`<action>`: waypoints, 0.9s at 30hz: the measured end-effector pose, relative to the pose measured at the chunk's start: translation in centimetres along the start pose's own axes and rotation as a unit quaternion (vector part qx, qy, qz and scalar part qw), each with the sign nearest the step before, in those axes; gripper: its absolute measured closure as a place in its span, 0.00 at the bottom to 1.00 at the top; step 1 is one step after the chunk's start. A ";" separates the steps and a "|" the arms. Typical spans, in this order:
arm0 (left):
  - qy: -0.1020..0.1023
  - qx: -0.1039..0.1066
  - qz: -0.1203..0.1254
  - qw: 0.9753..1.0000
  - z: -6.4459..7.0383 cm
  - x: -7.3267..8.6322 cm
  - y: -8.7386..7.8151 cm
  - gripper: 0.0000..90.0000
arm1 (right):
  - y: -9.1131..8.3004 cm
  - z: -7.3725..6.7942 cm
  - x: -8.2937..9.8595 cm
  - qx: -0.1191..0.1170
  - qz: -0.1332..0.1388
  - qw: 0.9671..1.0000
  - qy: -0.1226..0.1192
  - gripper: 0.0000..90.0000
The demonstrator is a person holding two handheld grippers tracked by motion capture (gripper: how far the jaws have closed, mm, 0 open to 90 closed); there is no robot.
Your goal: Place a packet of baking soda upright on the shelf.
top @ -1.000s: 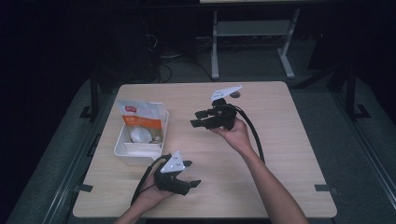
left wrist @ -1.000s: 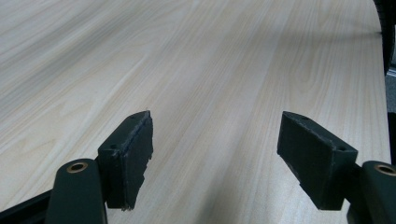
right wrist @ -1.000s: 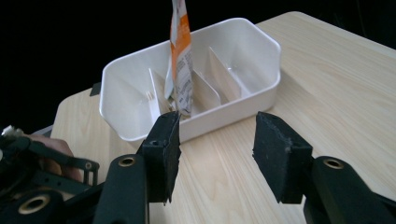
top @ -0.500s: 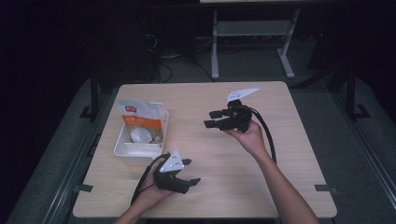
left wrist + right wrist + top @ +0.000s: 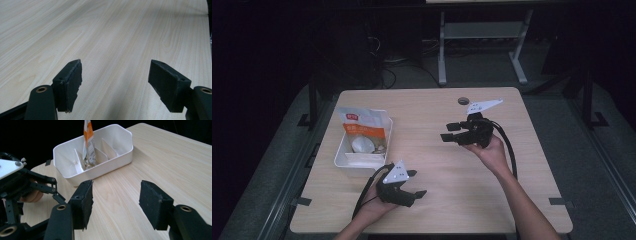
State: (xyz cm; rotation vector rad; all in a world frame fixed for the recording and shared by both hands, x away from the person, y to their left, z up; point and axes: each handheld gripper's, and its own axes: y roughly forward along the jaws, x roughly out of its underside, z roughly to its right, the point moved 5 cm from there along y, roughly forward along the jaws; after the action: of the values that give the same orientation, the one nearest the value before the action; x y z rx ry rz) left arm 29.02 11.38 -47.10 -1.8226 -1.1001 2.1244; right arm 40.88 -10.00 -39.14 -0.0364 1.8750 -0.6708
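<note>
My left gripper [image 5: 417, 183] rests low near the table's front edge, just right of a white divided tray [image 5: 343, 159], and it is open with nothing between its fingers. Its own view has the gripper [image 5: 115, 85] over bare pale wood. My right gripper [image 5: 448, 132] is held above the table's middle right, pointing left, open and empty. In its own view the right gripper [image 5: 115, 202] faces the tray [image 5: 125, 150], where an orange-and-white bag [image 5: 88, 142] stands. The left gripper [image 5: 53, 188] shows at that view's left edge. A bag [image 5: 362, 125] and a round pale item [image 5: 361, 145] lie in the tray.
The wooden table [image 5: 432, 210] has a small dark round spot [image 5: 463, 100] near its far edge. A metal stand [image 5: 442, 50] rises on the dark floor beyond. Cables trail from both grippers toward the person.
My right gripper has moved to the right and a little toward the person, still open. The left gripper has barely shifted.
</note>
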 end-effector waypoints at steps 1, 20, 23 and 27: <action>0.000 0.000 -0.001 1.000 0.0 0.0 0.0 0.30 | -0.2 0.0 0.1 0.002 0.000 1.000 0.000 0.47; -0.001 -0.007 -0.003 1.000 -0.2 0.0 0.1 0.27 | -3.2 0.6 2.7 0.018 -0.006 1.000 0.020 0.44; -0.001 -0.009 -0.001 1.000 -0.3 0.0 0.0 0.27 | -3.6 0.6 3.2 0.021 -0.010 0.999 0.025 0.44; -0.003 -0.011 -0.001 1.000 -0.3 0.0 0.0 0.26 | -4.4 0.7 3.8 0.029 -0.010 0.999 0.022 0.43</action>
State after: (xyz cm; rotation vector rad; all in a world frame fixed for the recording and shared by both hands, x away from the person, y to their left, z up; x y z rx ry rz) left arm 29.31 11.51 -47.09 -1.8251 -1.1310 2.1277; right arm 38.68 -15.27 -40.55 -0.0034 1.8992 -0.7456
